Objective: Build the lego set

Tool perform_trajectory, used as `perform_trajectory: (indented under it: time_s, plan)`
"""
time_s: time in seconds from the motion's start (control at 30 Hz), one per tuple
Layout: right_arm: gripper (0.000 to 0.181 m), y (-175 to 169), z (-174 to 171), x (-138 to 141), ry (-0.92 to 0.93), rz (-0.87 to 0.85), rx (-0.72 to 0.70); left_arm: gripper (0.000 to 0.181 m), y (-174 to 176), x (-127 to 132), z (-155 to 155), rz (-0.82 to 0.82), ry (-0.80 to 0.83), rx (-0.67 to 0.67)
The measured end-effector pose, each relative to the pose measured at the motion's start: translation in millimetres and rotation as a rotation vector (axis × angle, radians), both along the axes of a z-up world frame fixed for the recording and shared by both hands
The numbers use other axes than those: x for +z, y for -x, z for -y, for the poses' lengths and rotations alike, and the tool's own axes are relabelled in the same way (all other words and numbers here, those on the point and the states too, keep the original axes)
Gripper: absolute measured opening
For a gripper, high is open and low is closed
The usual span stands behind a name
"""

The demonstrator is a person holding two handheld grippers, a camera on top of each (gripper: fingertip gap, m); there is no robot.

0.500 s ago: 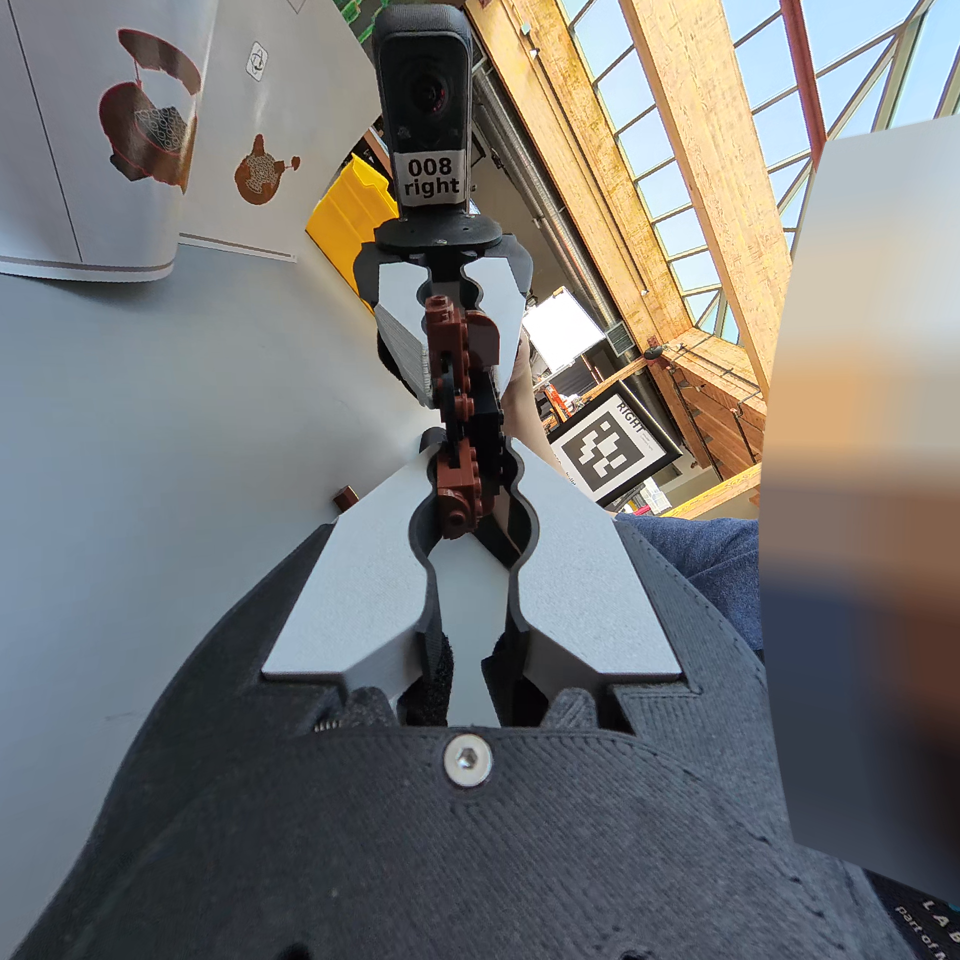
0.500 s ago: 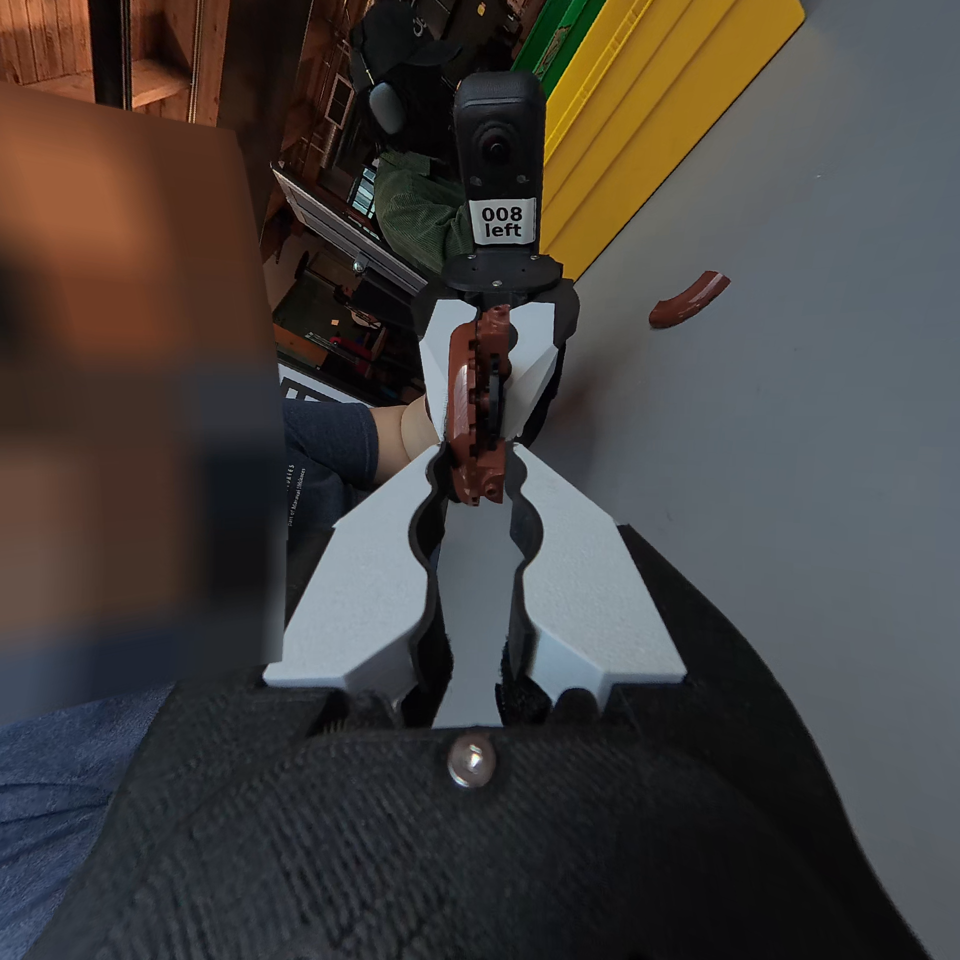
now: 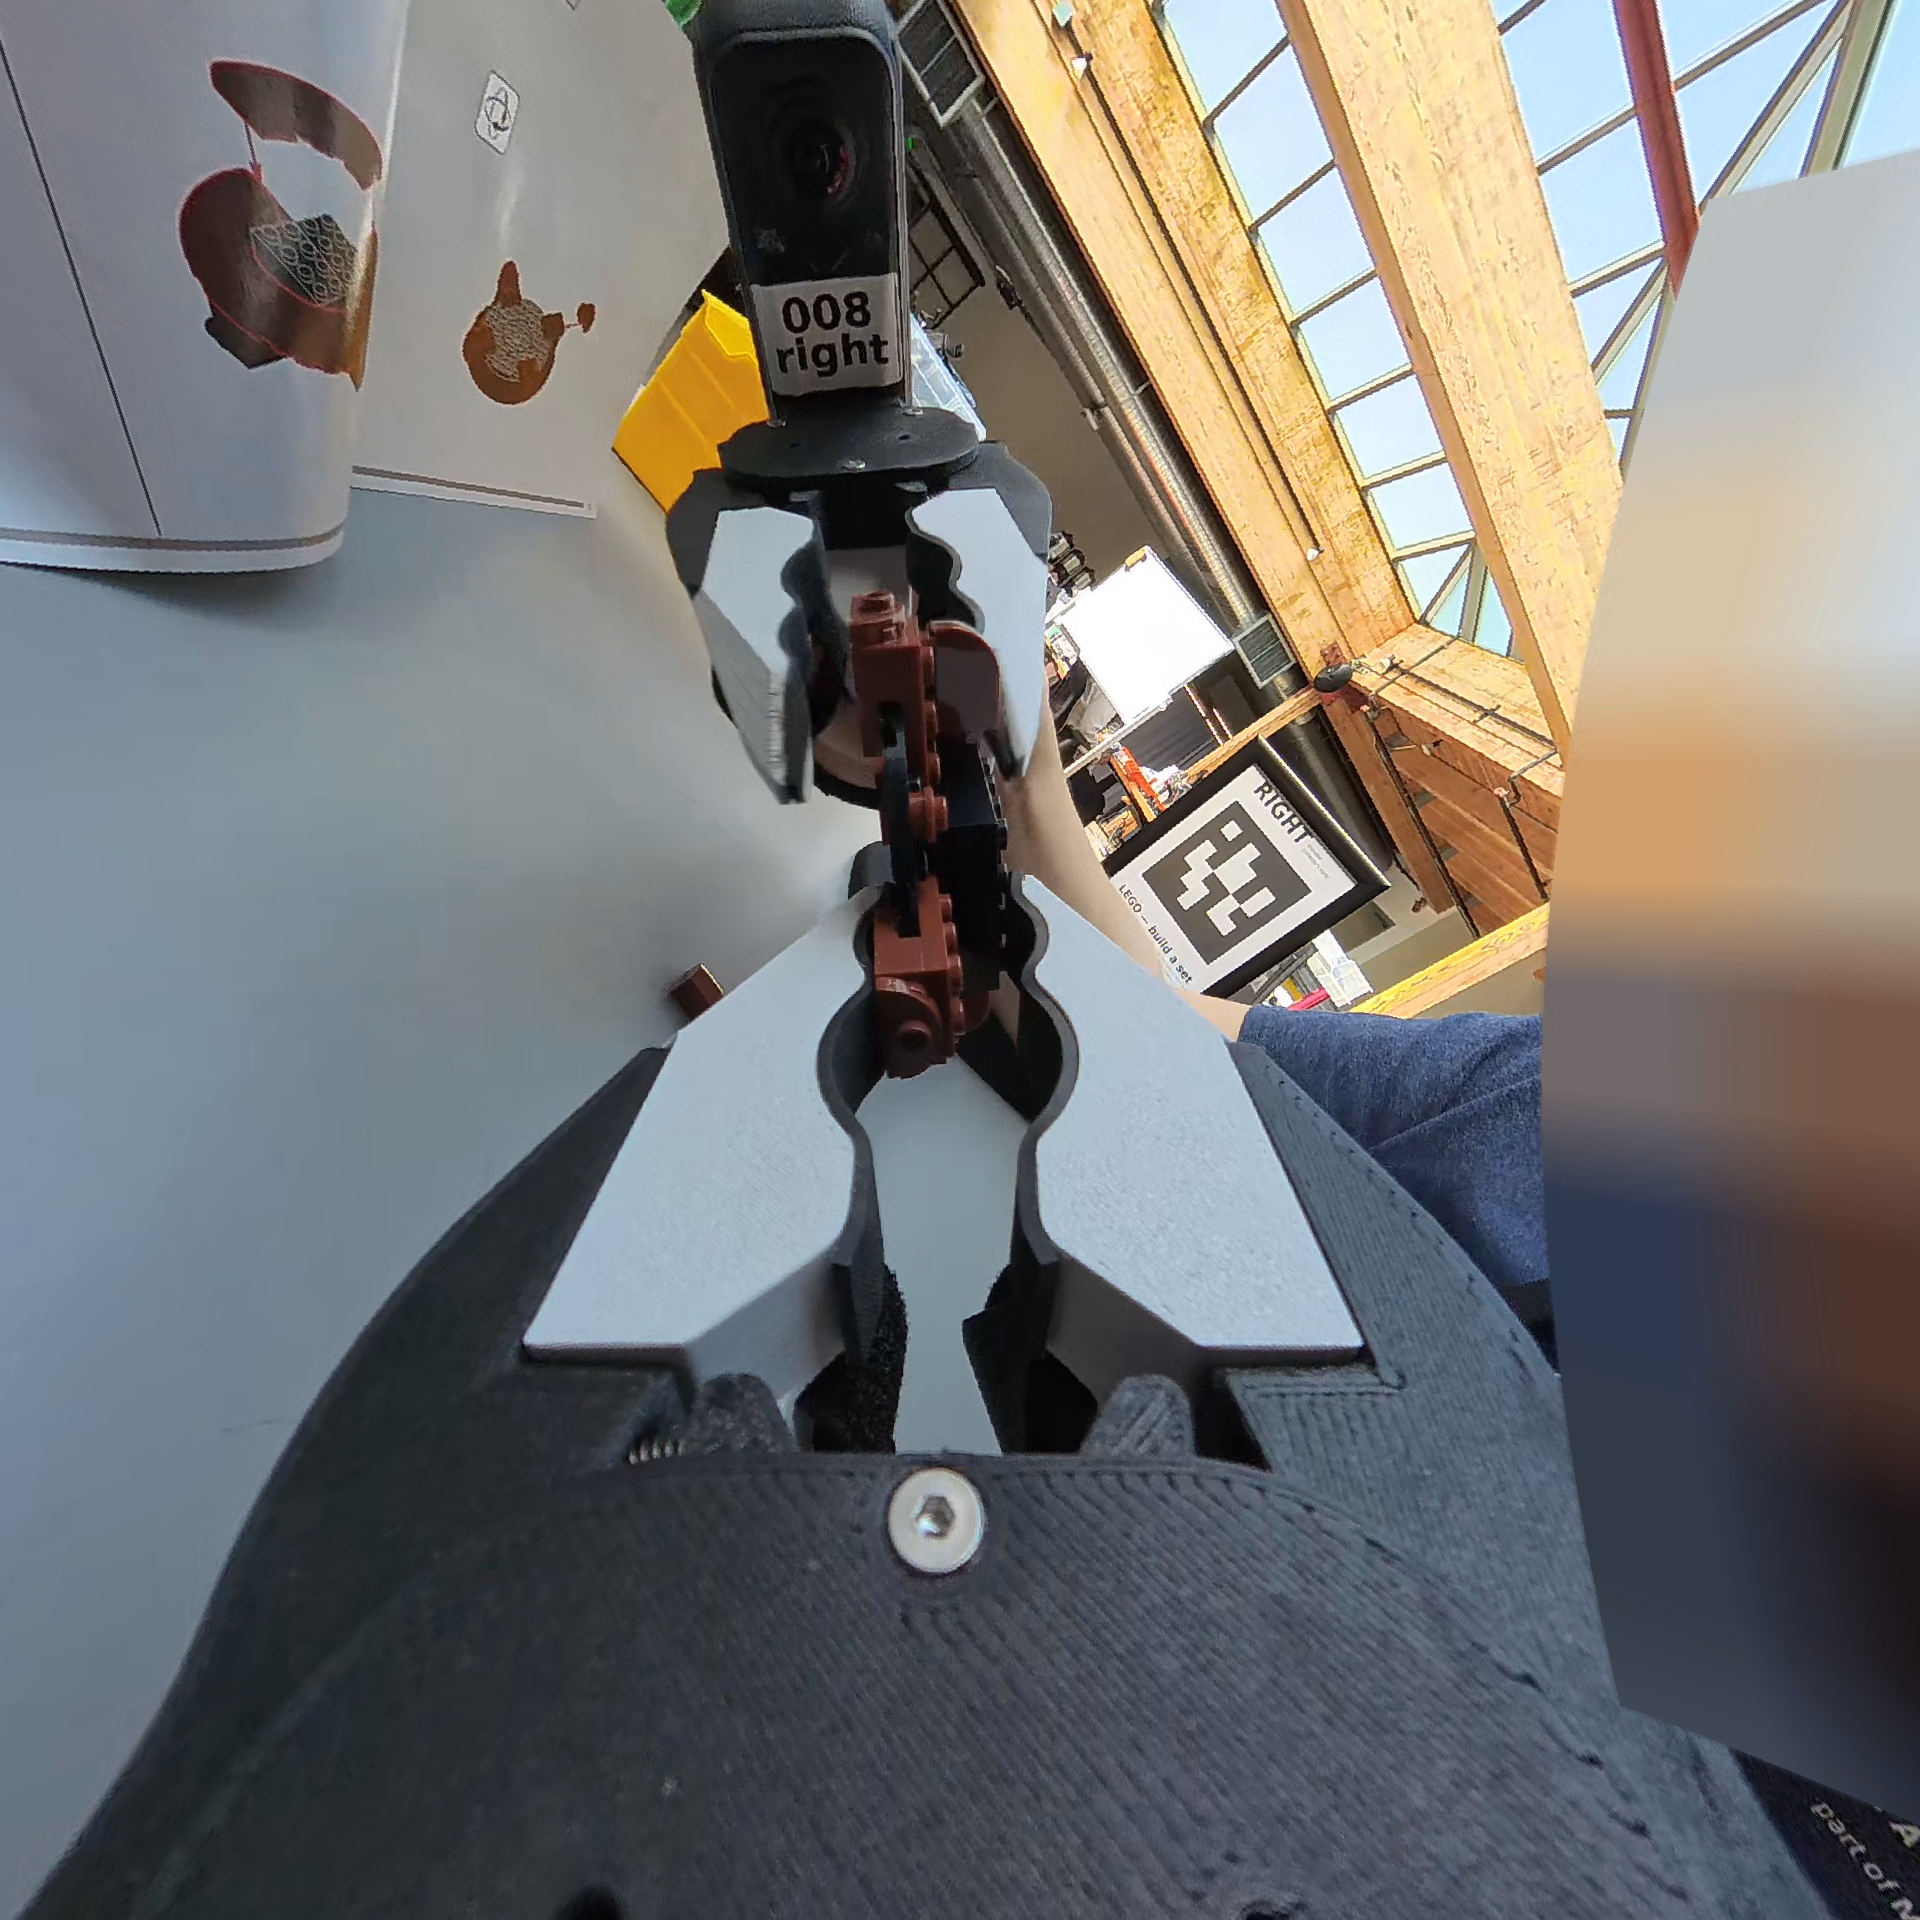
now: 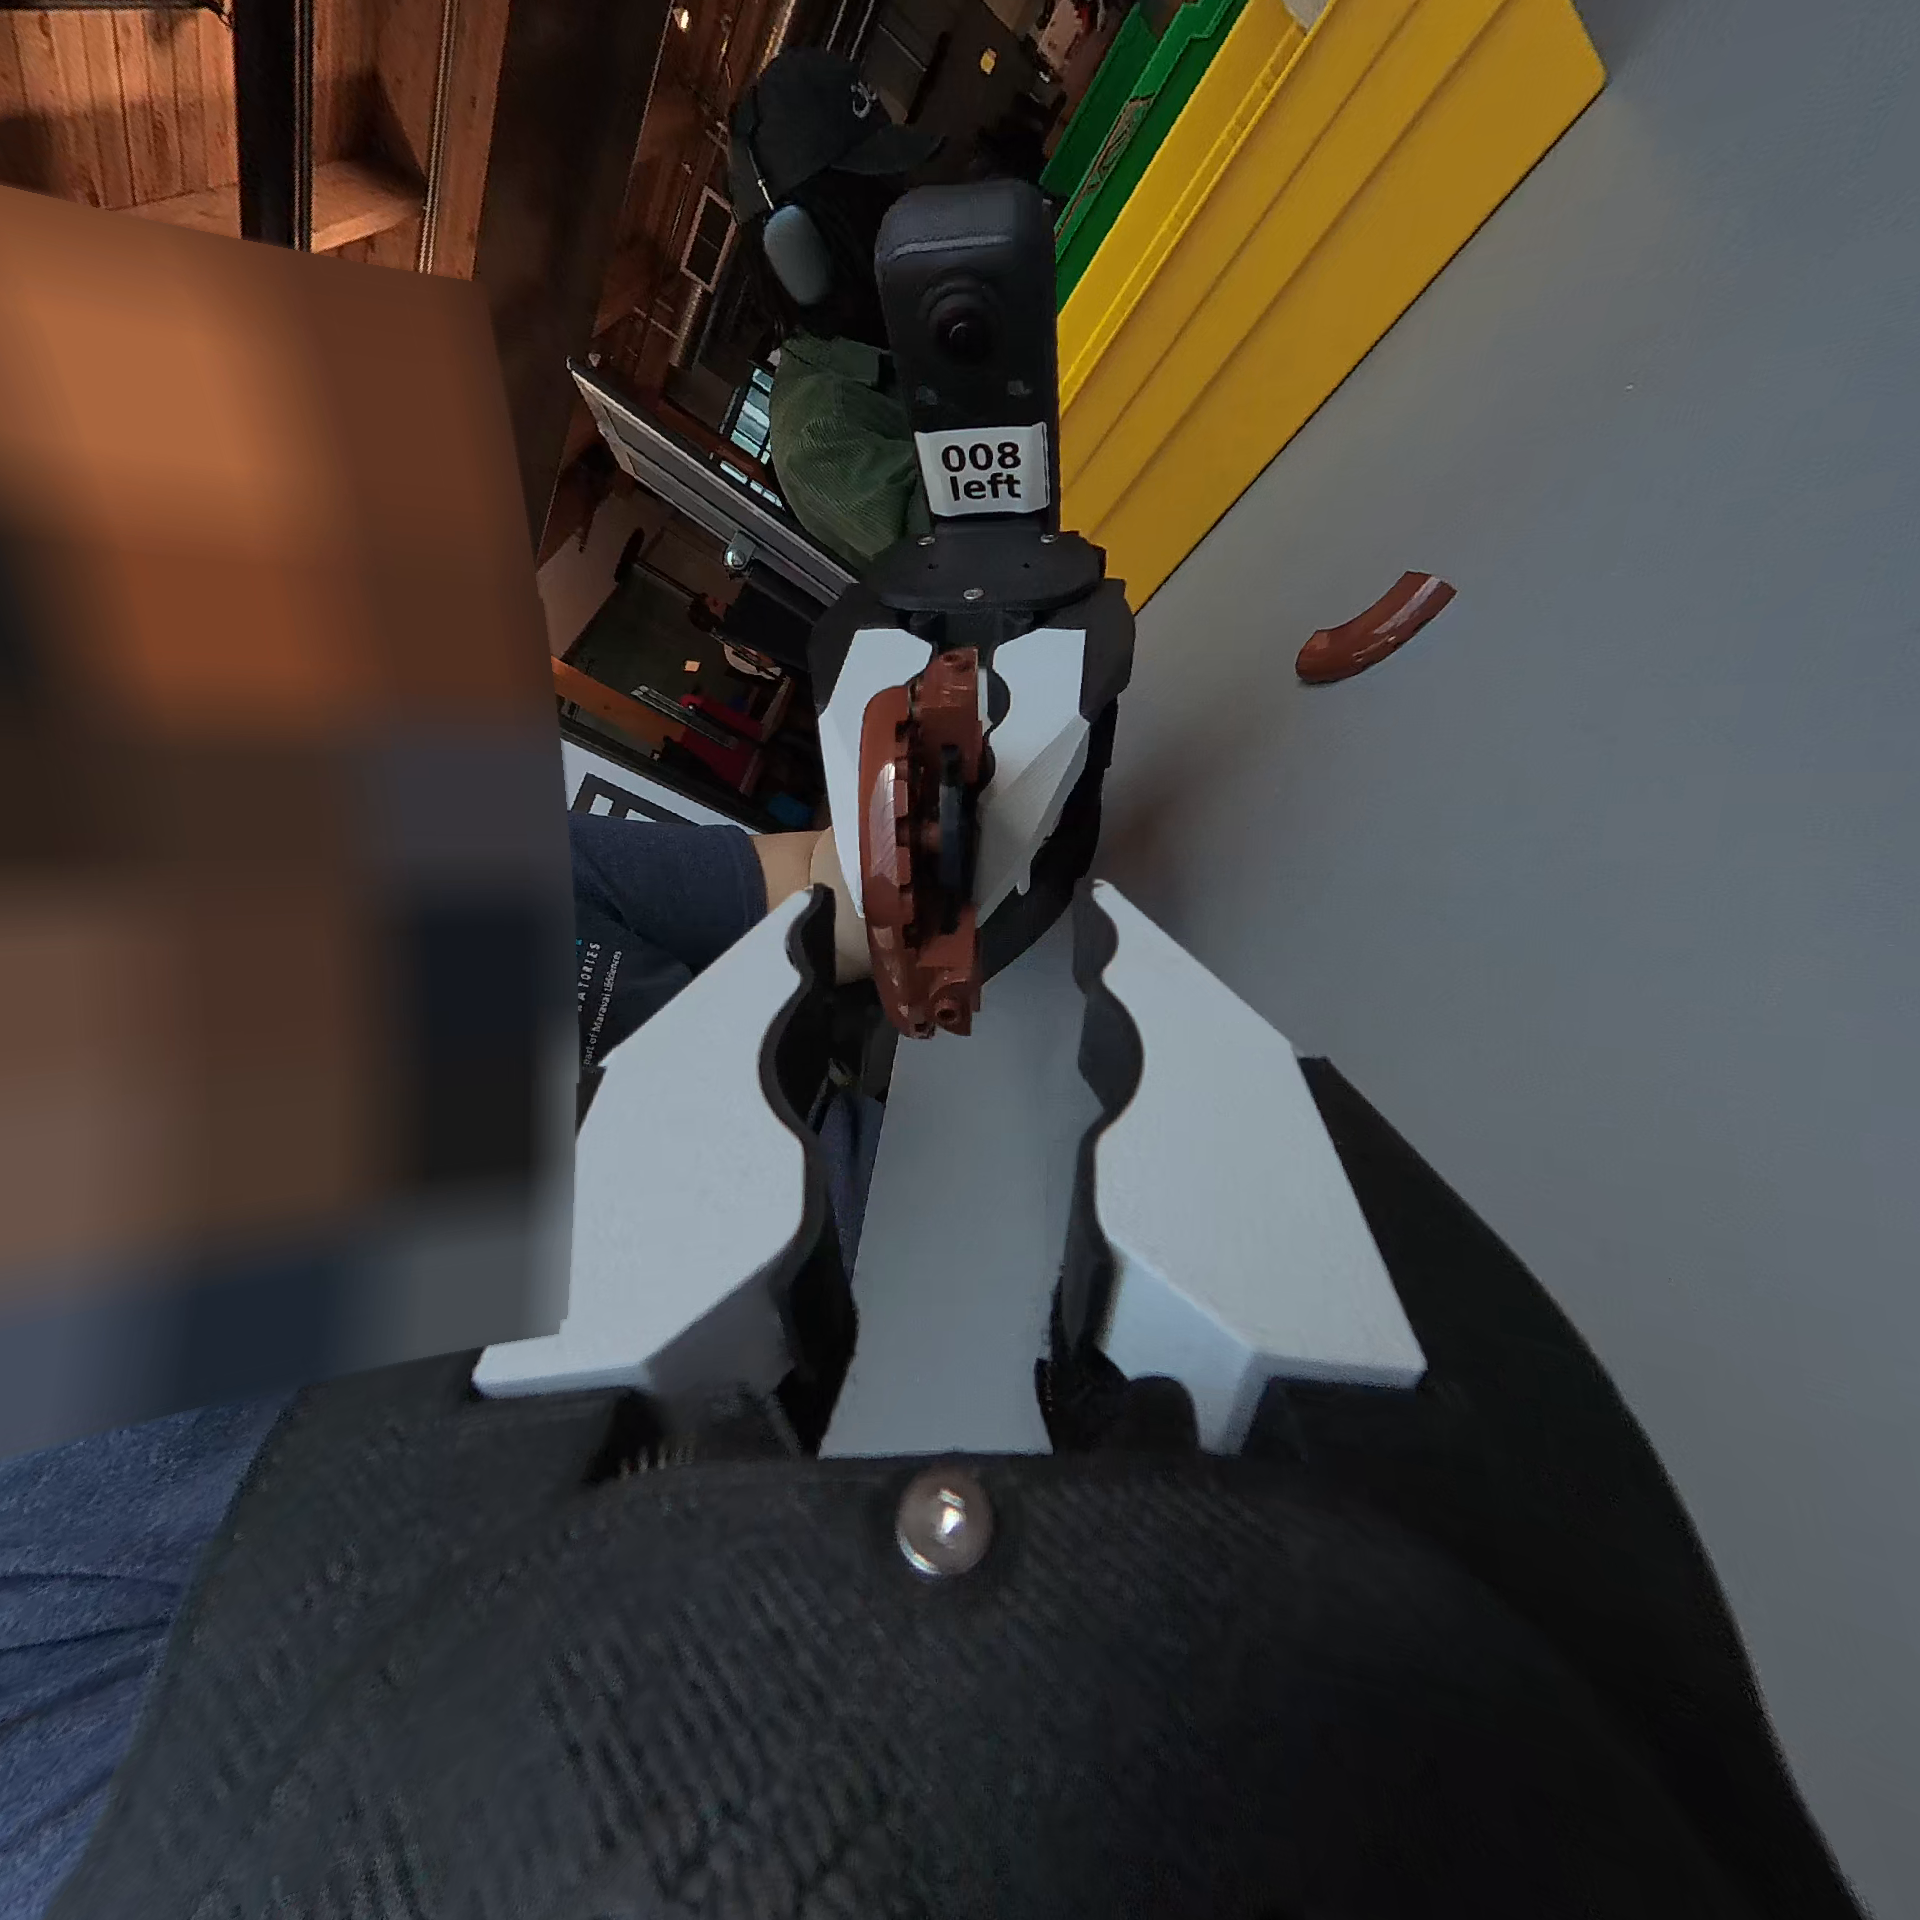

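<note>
Your two cameras sit on the two grippers and look straight at each other. The left one looks along its own fingers (image 3: pixel 727 1091) at the right gripper (image 3: pixel 894 717), very close. It is tipped up, so you see the skylight (image 3: pixel 1455 239) on one side and the grey table (image 3: pixel 260 883) on the other. The right one looks back at the left gripper (image 4: pixel 961 821), just as close, with the table (image 4: pixel 1558 935) and a yellow bin (image 4: pixel 1299 229) behind. Both views share the brown brick model (image 3: pixel 920 831) between the grippers, each from the opposite end.
</note>
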State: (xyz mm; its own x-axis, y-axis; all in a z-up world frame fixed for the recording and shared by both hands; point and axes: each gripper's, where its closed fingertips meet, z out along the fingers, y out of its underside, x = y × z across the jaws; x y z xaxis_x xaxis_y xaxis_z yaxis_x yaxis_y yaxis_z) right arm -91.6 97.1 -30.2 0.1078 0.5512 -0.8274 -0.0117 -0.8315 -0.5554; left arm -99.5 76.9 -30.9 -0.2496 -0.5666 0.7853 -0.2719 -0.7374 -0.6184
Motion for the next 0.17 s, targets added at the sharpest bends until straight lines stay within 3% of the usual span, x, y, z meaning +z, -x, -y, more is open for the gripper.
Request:
perform_trajectory:
  time_s: [0.17]
  plan:
    - [0.036, 1.0, -2.0, -0.4, -0.025, 0.002, -0.006, 0.017, -2.2, -3.6, 4.2, -0.022, -0.03, -0.011]
